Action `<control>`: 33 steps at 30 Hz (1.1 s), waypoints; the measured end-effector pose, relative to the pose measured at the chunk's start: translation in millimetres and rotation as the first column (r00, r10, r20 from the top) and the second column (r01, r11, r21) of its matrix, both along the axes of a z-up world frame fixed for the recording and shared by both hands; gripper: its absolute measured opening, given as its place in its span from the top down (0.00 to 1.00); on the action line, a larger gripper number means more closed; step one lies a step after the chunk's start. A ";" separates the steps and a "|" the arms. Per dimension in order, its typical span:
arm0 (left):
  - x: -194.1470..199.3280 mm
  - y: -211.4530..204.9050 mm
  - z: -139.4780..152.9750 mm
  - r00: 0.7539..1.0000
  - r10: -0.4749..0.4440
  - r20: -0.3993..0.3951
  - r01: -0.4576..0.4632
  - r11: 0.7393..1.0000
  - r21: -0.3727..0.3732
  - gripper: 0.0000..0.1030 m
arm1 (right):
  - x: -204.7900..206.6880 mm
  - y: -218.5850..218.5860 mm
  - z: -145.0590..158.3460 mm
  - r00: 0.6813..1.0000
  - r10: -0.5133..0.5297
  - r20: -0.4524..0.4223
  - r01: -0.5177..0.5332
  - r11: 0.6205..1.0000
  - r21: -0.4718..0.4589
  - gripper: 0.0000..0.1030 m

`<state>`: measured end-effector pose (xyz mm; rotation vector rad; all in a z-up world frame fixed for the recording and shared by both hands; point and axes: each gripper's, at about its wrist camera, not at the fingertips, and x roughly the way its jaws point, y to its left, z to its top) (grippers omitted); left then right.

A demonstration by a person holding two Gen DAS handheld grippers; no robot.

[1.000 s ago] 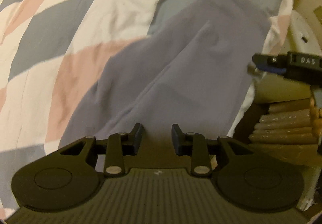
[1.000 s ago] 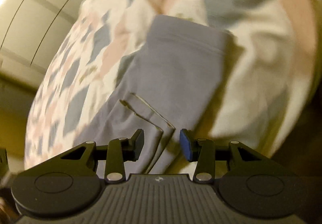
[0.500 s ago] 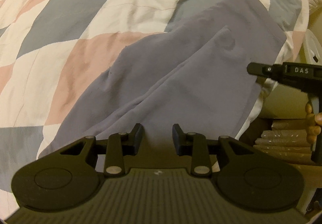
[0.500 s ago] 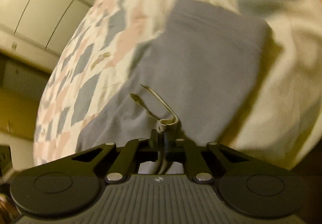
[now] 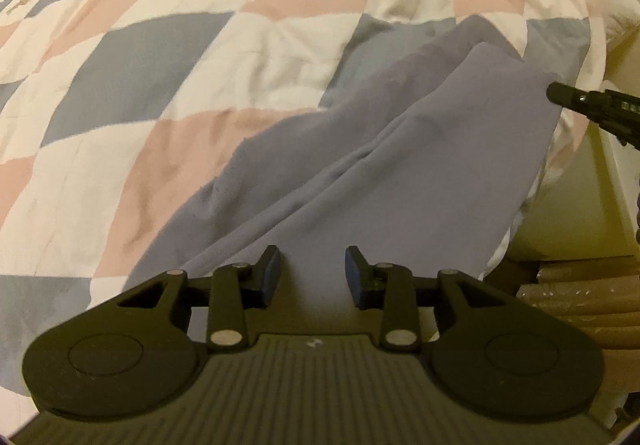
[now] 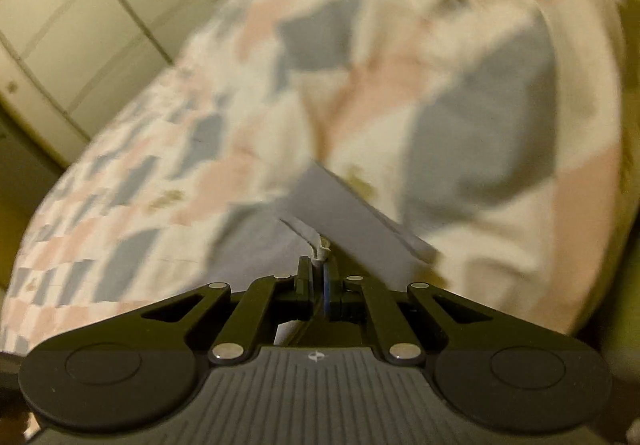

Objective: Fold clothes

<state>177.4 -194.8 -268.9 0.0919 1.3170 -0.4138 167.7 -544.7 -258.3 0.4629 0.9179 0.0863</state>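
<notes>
Our right hand-held gripper [image 6: 317, 281] was clamped on the grey pants' [image 5: 400, 173] edge; the left hand-held gripper [image 5: 312, 271] hung released, pants on the bed [image 5: 160, 57] stretching toward 1 o'clock.

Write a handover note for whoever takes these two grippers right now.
Left gripper: open, holding nothing, hovering over the near end of the grey trousers.
Right gripper: shut on the trousers, at an edge with a pale cord; in the left view it sits at the trousers' far right corner.
Trousers lie long and rumpled on the checked quilt, near the bed's right edge.
Done: one corner gripped. No fold is visible.
Left: probably grip the near end with the left gripper, then fold.
</notes>
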 end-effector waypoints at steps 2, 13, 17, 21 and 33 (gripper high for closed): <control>-2.6 -1.3 -8.6 1.000 0.002 -0.024 -0.002 1.000 0.015 0.70 | 7.7 -7.5 -22.5 0.995 -0.016 -0.095 0.021 0.998 0.057 0.94; -5.0 -0.9 -17.4 0.999 0.003 -0.042 -0.001 0.999 0.043 0.70 | 26.3 -6.4 -32.9 0.998 0.000 -0.069 0.010 0.990 0.142 0.94; -2.3 -2.7 -14.6 1.000 -0.006 -0.025 0.007 0.999 0.049 0.70 | 21.9 -8.1 -19.5 1.000 -0.008 -0.019 0.010 0.995 0.097 0.95; 0.7 -6.9 -14.0 1.000 -0.016 -0.015 0.017 0.998 0.054 0.70 | 21.5 -12.3 -11.3 1.000 -0.005 0.011 0.005 0.998 0.068 0.95; 10.5 -19.1 -17.3 0.999 -0.039 -0.001 0.039 0.998 0.058 0.70 | 27.3 -20.8 -9.4 0.999 -0.032 0.025 0.033 0.999 -0.013 0.95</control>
